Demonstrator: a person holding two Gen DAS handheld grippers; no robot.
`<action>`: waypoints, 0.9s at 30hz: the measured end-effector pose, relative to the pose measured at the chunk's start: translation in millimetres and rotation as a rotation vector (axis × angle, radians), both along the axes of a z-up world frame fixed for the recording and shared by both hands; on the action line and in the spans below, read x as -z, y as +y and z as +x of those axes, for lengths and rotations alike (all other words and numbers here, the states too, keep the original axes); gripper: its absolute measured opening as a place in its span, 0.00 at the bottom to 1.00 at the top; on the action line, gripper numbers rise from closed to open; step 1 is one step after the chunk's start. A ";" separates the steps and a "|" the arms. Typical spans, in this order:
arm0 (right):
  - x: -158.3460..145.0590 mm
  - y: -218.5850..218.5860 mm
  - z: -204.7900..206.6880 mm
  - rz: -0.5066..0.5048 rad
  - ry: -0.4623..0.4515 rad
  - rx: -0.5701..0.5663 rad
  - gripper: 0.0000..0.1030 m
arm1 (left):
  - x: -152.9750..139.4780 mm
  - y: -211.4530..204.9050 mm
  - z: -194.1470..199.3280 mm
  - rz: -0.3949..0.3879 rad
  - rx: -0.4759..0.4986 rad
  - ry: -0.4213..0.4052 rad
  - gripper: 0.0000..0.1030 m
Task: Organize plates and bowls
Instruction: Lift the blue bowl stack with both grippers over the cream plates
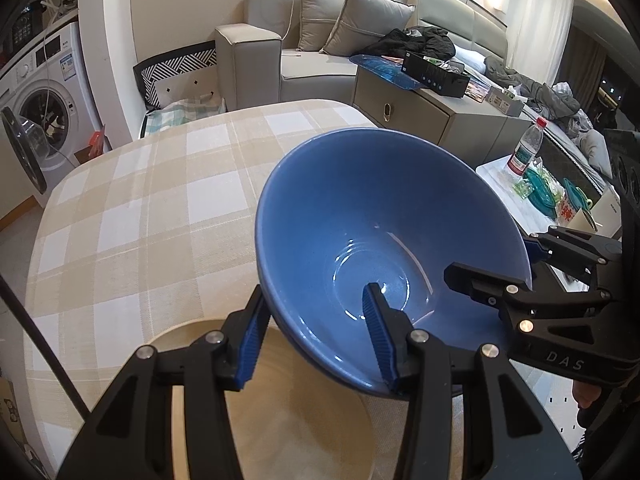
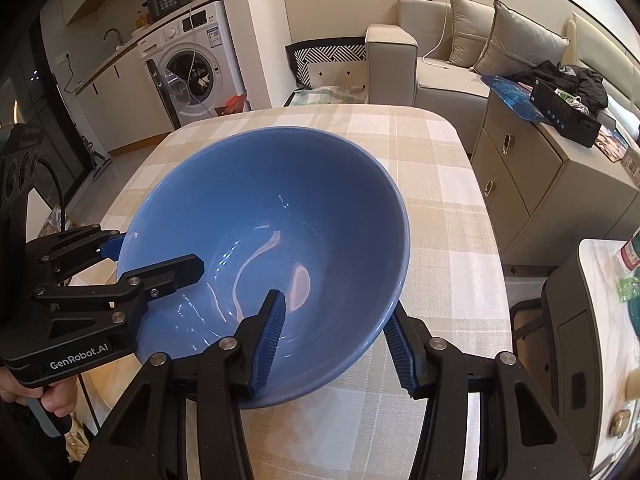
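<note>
Two grippers, left gripper and right gripper, clamp opposite rim walls of the blue bowl, steadying it level above the beige plate.

surface: a table with rounded corners, seen from above in both wrist views.
covering: a checked cloth in beige and white, laid flat over the whole top and reaching every visible edge.
item on it: one pale cream plate, round and shallow, at the near edge in the left wrist view; it rests flat on the cloth.
plate, visible part: the rim at the near left and a stretch of the inner face; the remainder is covered by things in front of it.
plate, right wrist view: only a cream sliver at the lower left.
far half of the cloth: bare.
</note>
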State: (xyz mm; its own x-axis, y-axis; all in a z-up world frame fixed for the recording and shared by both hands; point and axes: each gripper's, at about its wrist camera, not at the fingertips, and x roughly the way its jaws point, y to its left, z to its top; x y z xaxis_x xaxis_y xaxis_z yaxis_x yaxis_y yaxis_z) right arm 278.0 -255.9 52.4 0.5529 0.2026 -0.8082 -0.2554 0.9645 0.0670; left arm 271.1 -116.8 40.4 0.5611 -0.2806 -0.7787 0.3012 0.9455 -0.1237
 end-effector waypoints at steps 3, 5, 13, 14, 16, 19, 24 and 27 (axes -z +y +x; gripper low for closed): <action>-5.0 2.4 -2.1 -0.003 -0.009 -0.004 0.49 | -4.7 2.2 -2.4 -0.002 -0.004 -0.009 0.45; -8.3 4.1 -3.6 -0.005 -0.015 -0.007 0.49 | -7.8 3.9 -4.7 -0.002 -0.008 -0.017 0.45; -22.2 17.3 -12.4 -0.018 -0.041 -0.036 0.49 | -16.9 17.0 -14.2 -0.006 -0.031 -0.036 0.45; -23.9 19.6 -14.0 -0.019 -0.044 -0.041 0.49 | -17.9 18.4 -15.4 -0.005 -0.034 -0.037 0.45; -26.5 24.2 -16.5 -0.024 -0.047 -0.049 0.49 | -19.5 22.2 -18.3 -0.003 -0.040 -0.041 0.45; -29.7 30.7 -20.2 -0.025 -0.052 -0.061 0.49 | -22.1 28.4 -23.1 -0.001 -0.053 -0.048 0.45; -32.0 41.5 -23.5 -0.024 -0.055 -0.084 0.49 | -25.0 39.9 -31.3 0.005 -0.075 -0.056 0.45; -31.9 48.5 -26.6 -0.022 -0.055 -0.099 0.49 | -25.9 47.3 -37.1 0.008 -0.090 -0.058 0.45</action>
